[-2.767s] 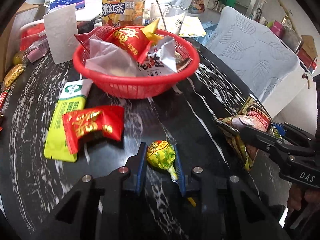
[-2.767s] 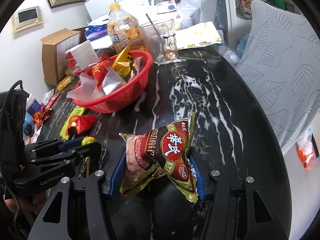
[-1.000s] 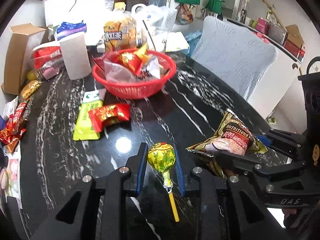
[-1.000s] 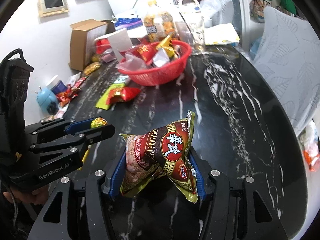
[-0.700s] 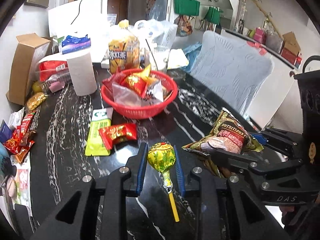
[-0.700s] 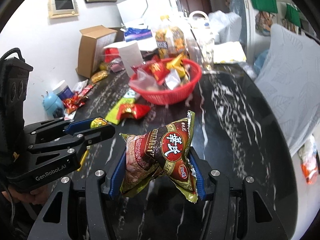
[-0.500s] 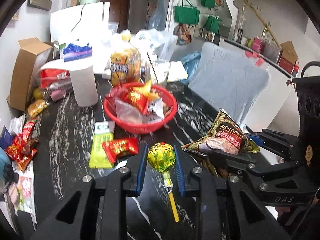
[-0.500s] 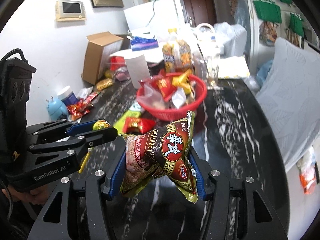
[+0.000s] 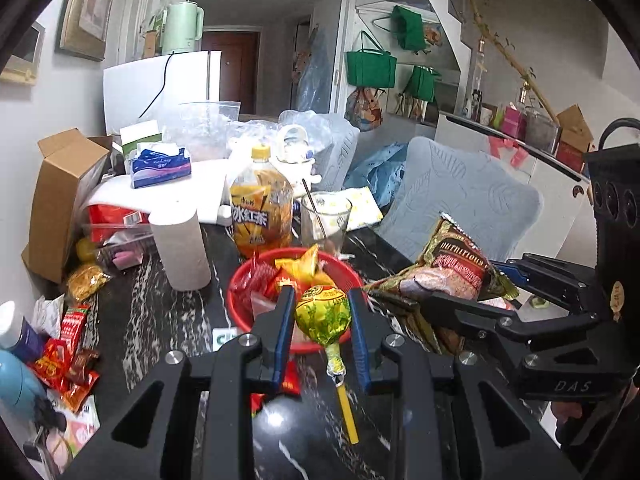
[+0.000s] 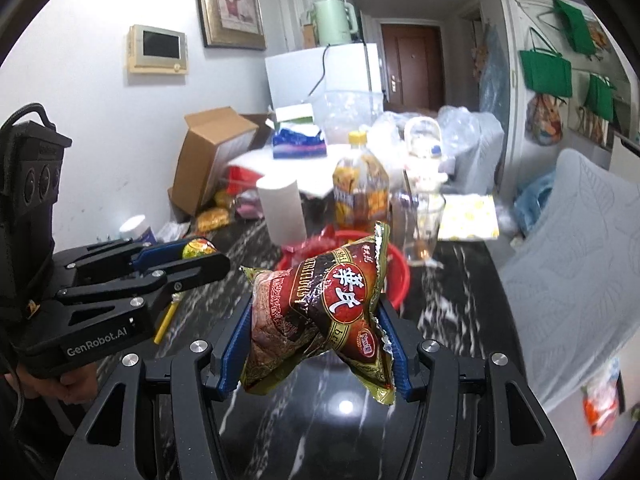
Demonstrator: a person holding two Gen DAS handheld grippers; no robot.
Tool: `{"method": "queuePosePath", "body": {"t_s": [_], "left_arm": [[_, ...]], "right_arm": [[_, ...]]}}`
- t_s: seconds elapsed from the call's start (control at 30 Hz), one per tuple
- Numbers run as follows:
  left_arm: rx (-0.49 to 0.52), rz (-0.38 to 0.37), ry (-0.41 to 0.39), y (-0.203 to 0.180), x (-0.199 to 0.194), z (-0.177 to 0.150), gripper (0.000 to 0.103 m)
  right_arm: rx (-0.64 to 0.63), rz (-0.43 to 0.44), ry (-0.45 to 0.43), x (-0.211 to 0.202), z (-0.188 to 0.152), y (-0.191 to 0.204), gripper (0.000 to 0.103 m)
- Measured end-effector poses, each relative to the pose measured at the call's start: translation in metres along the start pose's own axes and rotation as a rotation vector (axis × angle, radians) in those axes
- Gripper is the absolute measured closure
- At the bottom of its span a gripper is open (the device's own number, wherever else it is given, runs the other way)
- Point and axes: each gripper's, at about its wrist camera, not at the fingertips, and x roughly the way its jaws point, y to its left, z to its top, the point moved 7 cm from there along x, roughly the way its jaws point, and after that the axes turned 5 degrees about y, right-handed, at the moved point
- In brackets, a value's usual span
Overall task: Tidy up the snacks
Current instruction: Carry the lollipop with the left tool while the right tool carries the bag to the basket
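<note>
Snacks in red and orange wrappers [image 9: 60,354] are left heaped at the table's left edge, w/ a gold packet [image 9: 85,282] beyond them, none yet gathered. Nearer the middle, a green sachet [image 9: 222,338] and a red packet [image 9: 291,378] are glimpsed on the black marble table [image 9: 160,320], just in front of the red basket [image 9: 240,312], which is already part-filled w/ wrappers. Left gripper [image 9: 322,322] is clamped on a yellow-green lollipop [image 9: 323,314], stick hanging down, held above the table before the basket. To the right, the right gripper [image 10: 318,320] is closed on a brown snack bag [image 10: 320,304], also held clear of the table. Task is judged partly done: both items undelivered, approx. half the loose snacks outstanding.
</note>
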Motion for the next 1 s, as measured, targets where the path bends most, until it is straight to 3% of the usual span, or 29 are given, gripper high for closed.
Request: {"method": "queuePosePath", "body": {"t_s": [0.17,0.37,0.63,1.0], "left_arm": [[-0.023,0.025,-0.019,0.014,0.016,0.018,0.077],[-0.048,0.053,0.011,0.029,0.049,0.022,0.078],[-0.078,0.083,0.089,0.052,0.102,0.012,0.077],[-0.091,0.07,0.161,0.06,0.148,0.001,0.078]], "right_arm": [[-0.002,-0.015,-0.032,0.009,0.024,-0.008,0.046],[0.013,-0.029,-0.028,0.038,0.038,-0.024,0.046],[0.045,-0.061,0.028,0.094,0.036,-0.052,0.046],[0.062,-0.064,0.074,0.147,0.03,-0.069,0.046]]}}
